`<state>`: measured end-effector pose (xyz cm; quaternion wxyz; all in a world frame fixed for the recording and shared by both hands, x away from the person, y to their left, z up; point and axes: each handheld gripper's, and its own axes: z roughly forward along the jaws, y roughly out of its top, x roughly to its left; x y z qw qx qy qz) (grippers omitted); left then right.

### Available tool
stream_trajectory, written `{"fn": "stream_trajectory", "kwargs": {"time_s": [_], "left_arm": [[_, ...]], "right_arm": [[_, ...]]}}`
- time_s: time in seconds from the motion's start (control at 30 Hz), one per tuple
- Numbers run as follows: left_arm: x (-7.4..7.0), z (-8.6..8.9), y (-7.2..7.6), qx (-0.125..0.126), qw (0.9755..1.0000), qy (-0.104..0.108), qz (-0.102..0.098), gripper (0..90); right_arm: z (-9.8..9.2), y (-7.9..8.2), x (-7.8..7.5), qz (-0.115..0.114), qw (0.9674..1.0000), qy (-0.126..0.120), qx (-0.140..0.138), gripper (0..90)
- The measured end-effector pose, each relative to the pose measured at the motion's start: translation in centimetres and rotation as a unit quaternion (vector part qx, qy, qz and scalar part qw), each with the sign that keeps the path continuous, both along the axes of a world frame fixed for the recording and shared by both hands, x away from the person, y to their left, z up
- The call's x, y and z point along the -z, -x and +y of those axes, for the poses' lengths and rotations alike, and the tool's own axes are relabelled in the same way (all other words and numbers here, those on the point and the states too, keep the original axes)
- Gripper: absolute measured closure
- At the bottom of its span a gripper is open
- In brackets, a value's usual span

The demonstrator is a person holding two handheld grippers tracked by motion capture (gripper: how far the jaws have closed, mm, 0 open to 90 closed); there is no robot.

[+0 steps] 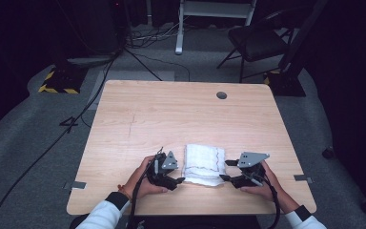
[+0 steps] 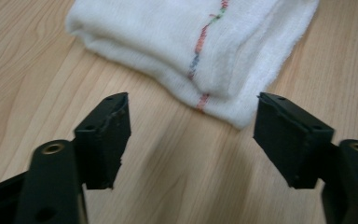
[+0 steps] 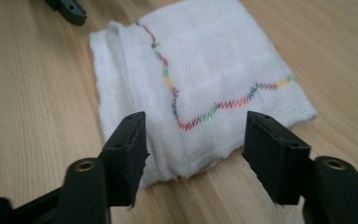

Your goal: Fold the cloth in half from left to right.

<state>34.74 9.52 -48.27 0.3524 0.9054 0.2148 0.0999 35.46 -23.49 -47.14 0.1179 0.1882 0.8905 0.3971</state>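
Left gripper (image 1: 175,180) and right gripper (image 1: 225,171) — jaws apparently apart, empty.

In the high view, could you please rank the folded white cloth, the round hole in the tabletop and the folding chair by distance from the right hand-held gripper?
From the right hand-held gripper:
1. Folded white cloth, just left of it, near the table's front edge.
2. Round hole, at the table's far edge.
3. Folding chair, on the floor beyond the table.
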Motion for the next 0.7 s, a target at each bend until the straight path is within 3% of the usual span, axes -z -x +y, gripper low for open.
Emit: {"fn": "stream_trajectory", "kwargs": {"time_s": [0.1, 0.33, 0.47, 0.6, 0.7], "left_arm": [[0.2, 1.1, 0.1, -0.024, 0.9996, -0.008, 0.008, 21.4], [0.2, 2.3, 0.2, -0.03, 0.9995, -0.007, 0.005, 20.0], [0.4, 3.3, 0.8, -0.02, 0.9996, -0.02, 0.004, 18.9], [0.4, 4.3, 0.9, -0.031, 0.9993, -0.017, 0.007, 18.6], [0.4, 4.9, 0.9, -0.032, 0.9994, -0.013, 0.009, 18.3]], "right_arm": [[0.0, 0.2, -0.7, -0.022, 0.9993, -0.029, 0.001, 34.6], [0.9, -0.1, -2.0, -0.034, 0.9986, -0.039, 0.013, 34.5], [2.0, -1.2, -1.4, -0.015, 0.9991, -0.026, 0.029, 33.6], [3.5, -1.7, -0.4, 0.006, 0.9994, -0.025, 0.023, 28.6], [4.5, -1.7, 0.6, 0.018, 0.9997, -0.004, 0.013, 27.2]]}}
